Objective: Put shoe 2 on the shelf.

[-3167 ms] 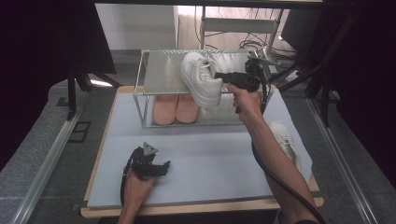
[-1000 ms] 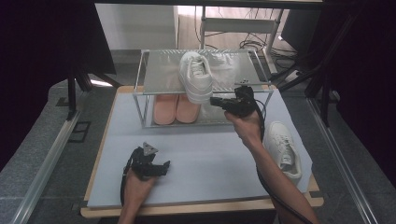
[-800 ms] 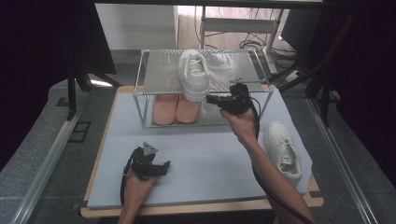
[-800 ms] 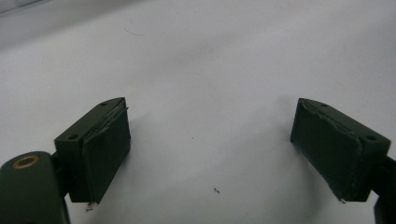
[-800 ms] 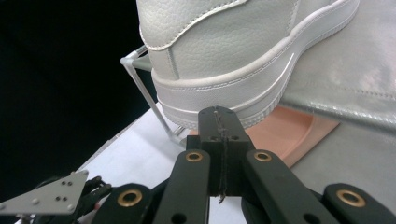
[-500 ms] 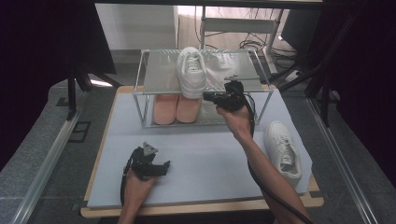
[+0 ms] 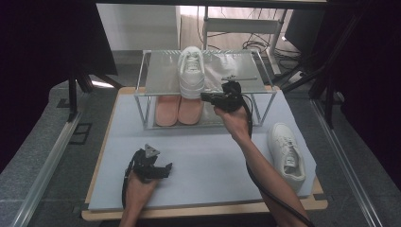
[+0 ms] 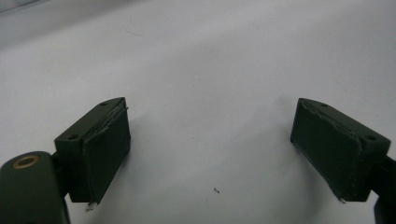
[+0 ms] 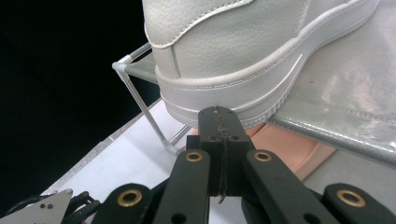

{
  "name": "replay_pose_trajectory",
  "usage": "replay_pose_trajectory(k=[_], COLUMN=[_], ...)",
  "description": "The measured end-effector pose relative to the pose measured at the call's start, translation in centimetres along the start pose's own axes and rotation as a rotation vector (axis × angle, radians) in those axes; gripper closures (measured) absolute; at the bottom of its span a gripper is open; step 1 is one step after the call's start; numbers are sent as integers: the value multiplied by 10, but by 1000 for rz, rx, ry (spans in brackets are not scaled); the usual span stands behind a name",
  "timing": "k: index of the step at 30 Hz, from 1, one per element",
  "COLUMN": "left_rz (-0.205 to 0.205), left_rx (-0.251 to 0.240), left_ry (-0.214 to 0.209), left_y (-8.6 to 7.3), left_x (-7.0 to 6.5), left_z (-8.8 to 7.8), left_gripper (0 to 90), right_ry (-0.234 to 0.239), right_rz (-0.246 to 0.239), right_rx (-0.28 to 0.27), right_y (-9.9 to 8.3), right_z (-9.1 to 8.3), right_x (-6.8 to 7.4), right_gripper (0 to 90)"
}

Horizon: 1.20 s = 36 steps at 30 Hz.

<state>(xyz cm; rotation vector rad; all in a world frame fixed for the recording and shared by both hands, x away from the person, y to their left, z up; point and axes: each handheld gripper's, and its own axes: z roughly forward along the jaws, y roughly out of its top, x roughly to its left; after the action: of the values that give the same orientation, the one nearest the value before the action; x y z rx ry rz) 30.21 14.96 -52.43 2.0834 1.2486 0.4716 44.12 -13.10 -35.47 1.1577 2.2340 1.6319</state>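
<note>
The white shoe [image 7: 191,72] sits on top of the rack [image 7: 255,85], toe pointing to twelve o'clock, its heel right at the front edge and seemingly hanging a little over it. The right gripper [image 7: 206,96] has its fingers clenched together with nothing between them, tips just under the heel's sole at six o'clock. That's the worry: a nudge upward or sideways from those tips could tip the heel off the edge, or skew the shoe across the slick shelf. Pink soles [image 7: 178,109] lie on the lower level, directly beneath any fall. The second shoe [image 7: 286,155] waits on the bench [image 7: 213,161] at four o'clock; the trailing forearm could brush it. The left gripper [image 7: 166,169] rests at seven o'clock, fingers released wide.
</note>
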Motion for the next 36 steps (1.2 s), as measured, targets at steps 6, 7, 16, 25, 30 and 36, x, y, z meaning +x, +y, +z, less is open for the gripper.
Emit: replay_pose_trajectory(k=[6, 7, 16, 25, 30, 36], left_rz=[-1, -1, -1, -1, 5, 5], left_rx=[0, -1, 0, 0, 5, 5], left_ry=[0, 0, 0, -1, -1, -1], left_y=[0, 0, 0, 0, 0, 0], left_x=[0, 0, 0, 0, 0, 0], left_z=[0, 0, 0, 0, 0, 0], left_gripper=[123, 122, 122, 123, 123, 123], right_ry=[6, 10, 27, 72, 62, 37], right_rz=[-4, -3, -30, -53, -73, -84], right_rx=[-5, -7, 25, 45, 39, 45], right_y=[0, 0, -1, 0, 0, -1], right_z=[4, 3, 1, 23, 22, 17], right_x=[1, 0, 8, 23, 22, 17], right_gripper=[900, 900, 900, 900, 900, 900])
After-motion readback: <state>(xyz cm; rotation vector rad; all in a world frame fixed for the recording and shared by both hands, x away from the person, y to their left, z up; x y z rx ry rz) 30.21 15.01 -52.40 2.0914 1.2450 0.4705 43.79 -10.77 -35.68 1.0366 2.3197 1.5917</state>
